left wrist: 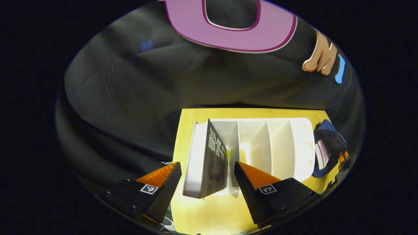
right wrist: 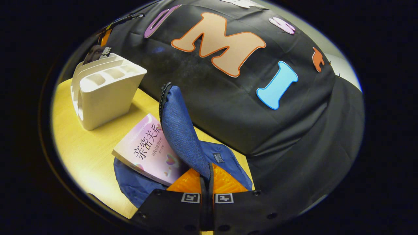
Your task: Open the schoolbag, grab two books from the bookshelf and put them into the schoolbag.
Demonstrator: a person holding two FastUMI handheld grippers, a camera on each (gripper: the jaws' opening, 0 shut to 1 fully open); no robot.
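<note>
Left gripper [left wrist: 205, 182] gapes around the dark book [left wrist: 209, 163] in the bookshelf [left wrist: 281, 147]; right gripper [right wrist: 207, 182] pinches the schoolbag [right wrist: 183, 130] flap, pink book [right wrist: 148, 148] apparently half inside.

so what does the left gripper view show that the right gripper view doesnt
Left gripper view: the left gripper, jaws open around a dark book standing in the white bookshelf, not yet touching it.

Right gripper view: the right gripper, jaws shut on the schoolbag flap, and the cover of a pink book lying in the bag's mouth.

Both: bookshelf, blue schoolbag, yellow table.
</note>
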